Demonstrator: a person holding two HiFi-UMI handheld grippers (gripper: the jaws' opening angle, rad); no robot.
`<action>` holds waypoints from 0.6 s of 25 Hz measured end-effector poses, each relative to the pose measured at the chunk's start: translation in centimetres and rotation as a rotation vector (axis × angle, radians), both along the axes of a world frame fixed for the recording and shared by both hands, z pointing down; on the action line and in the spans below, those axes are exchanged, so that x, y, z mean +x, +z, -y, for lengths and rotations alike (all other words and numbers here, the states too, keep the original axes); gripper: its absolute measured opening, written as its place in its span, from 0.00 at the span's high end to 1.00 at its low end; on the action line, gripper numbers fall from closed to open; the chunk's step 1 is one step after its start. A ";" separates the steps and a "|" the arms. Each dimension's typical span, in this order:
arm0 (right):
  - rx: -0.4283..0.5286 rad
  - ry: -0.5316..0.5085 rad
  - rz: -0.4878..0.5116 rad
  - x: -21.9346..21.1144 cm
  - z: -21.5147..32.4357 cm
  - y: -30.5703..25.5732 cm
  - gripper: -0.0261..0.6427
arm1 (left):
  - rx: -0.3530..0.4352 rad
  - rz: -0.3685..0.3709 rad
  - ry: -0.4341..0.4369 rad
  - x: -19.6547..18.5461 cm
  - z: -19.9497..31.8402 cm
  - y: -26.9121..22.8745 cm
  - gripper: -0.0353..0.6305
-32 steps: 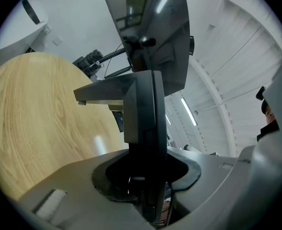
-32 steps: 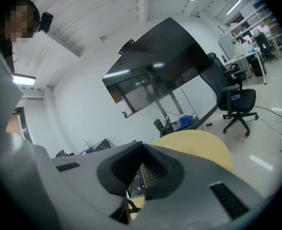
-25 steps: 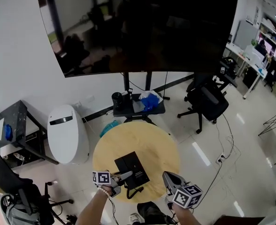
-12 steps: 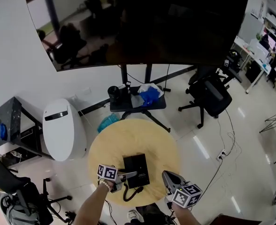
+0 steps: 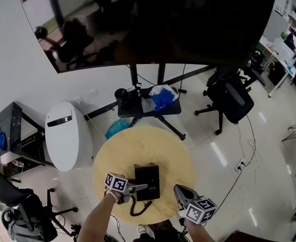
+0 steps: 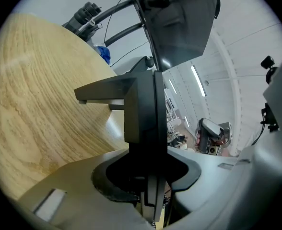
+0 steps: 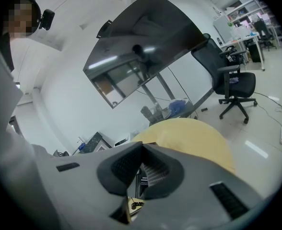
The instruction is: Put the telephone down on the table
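Sitting level at the near side of the round bench (image 5: 138, 150), touching or barely clear, the black telephone (image 5: 147, 181) is clamped edge-on in the left hand-held gripper (image 5: 142, 187) for a controlled set-down, while the right hand-held gripper (image 5: 178, 188) hangs closed and empty alongside.

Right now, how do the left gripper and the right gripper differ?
The left gripper is clamped on the black telephone; the right gripper holds nothing, jaws together. The left one reaches over the round table; the right one sits at its edge. Both carry marker cubes.
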State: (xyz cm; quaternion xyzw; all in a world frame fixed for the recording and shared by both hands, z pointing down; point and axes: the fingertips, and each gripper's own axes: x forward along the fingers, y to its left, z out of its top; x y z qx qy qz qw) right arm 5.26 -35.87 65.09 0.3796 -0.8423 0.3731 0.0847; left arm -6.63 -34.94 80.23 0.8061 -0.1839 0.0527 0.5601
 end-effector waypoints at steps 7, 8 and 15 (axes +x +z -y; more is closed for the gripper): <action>-0.019 -0.002 -0.002 0.2 0.9 0.9 0.95 | 0.007 0.017 0.054 -0.1 -0.2 0.6 0.68; -0.021 -0.002 -0.001 0.3 1.0 1.0 0.95 | 0.010 0.021 0.056 -0.1 -0.2 0.7 0.68; -0.040 -0.014 0.005 -0.3 1.3 1.6 0.95 | 0.018 0.057 0.047 -0.6 0.0 1.3 0.66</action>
